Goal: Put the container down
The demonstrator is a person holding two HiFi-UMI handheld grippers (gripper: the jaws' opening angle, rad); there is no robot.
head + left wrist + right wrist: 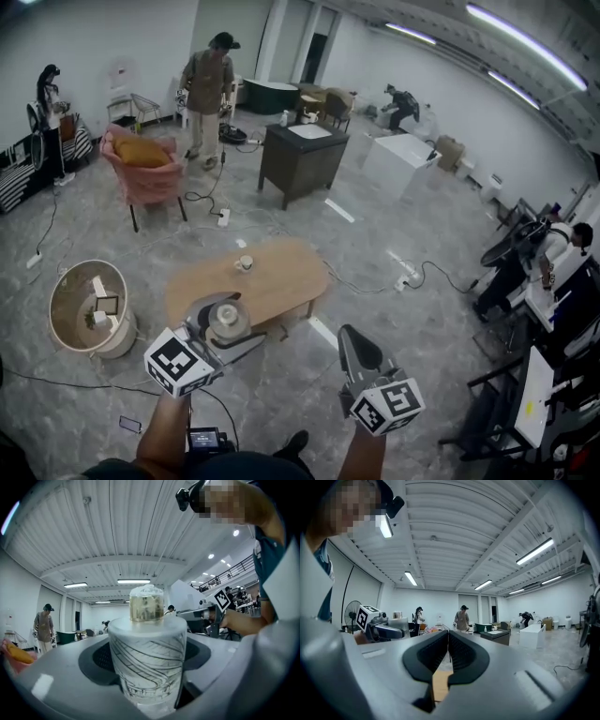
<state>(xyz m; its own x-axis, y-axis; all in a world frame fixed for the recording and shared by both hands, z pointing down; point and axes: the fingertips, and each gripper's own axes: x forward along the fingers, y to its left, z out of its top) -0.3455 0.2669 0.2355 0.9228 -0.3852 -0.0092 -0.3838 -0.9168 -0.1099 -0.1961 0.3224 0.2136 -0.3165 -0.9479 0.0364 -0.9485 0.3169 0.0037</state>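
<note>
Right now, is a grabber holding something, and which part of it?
The left gripper holds the container, its jaws pressing the sides of the patterned body. The right gripper is shut and holds nothing.

The left gripper (148, 657) has its two jaws pressed against the sides of a frosted white container (146, 646) that fills the middle of the frame. It stands upright, has dark curved lines on its wall and a clear knob (146, 603) on top. Right of centre, a hand (238, 620) holds the right gripper (185, 614) with its marker cube (221, 600). At the far left stands a person (44, 626), with an orange cushion (18, 652) lower left. Strip lights (134, 581) hang from the ribbed ceiling.
</note>
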